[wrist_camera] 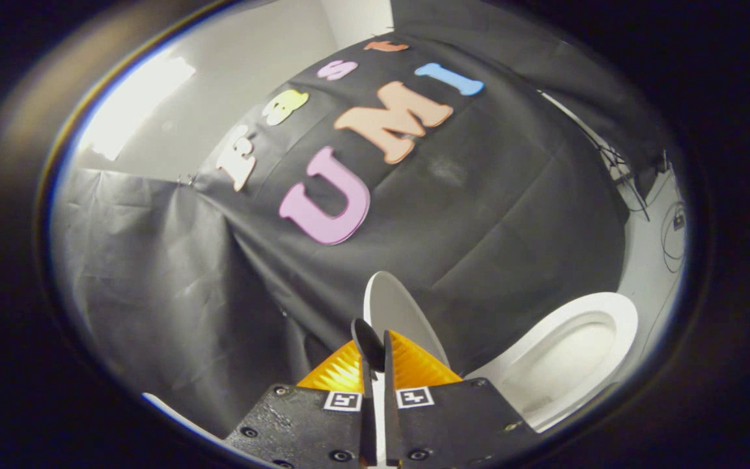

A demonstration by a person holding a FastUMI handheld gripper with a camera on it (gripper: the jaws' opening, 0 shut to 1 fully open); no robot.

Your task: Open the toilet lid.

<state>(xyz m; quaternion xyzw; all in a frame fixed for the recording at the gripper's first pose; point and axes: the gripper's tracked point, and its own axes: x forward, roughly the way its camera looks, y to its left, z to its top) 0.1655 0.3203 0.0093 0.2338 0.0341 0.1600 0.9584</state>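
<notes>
The white toilet lid (396,306) stands raised, its thin rim running down between my two fingers. My gripper (375,355) is shut on the lid's edge, with both fingers pressing on it. To the right of the fingers lies the white toilet bowl with its seat (567,355), open to view. The lid's lower part is hidden behind the fingers.
Black cloth forms the booth's wall (479,215) behind the toilet and to the left. Beyond the bowl on the right are a light floor with cables (673,228) and thin stand legs (629,179). A pale wall with a bright patch (140,104) rises above the cloth.
</notes>
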